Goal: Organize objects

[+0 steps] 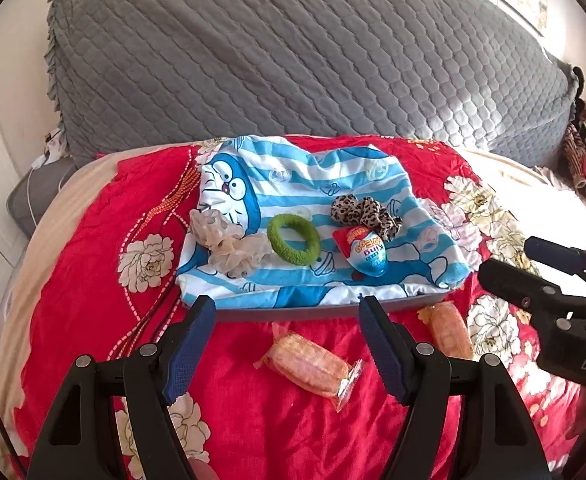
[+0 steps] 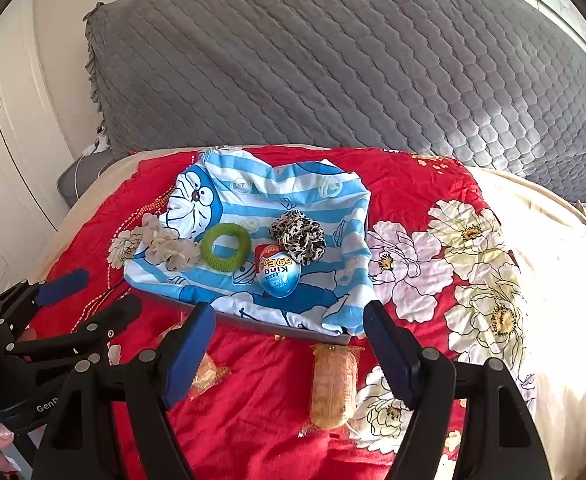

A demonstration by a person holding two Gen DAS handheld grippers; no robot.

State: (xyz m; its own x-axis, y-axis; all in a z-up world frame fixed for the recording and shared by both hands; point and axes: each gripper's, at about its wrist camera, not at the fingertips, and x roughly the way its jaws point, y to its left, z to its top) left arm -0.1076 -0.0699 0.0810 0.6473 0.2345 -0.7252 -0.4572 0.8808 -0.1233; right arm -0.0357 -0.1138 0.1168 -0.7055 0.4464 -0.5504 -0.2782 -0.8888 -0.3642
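Hair ties, three in count, lie on the striped cartoon cloth [image 1: 317,184] covering a tray [image 1: 317,311] on the bed: one beige scrunchie [image 1: 229,246], one green ring [image 1: 293,240], one leopard scrunchie [image 1: 367,214]. One toy egg [image 1: 367,254] lies among them. Two wrapped snacks [image 1: 313,364] [image 1: 447,330] lie on the red quilt [image 1: 93,280] just in front of the tray. Left gripper [image 1: 287,344] and right gripper [image 2: 289,348]: jaws wide apart, holding nothing.
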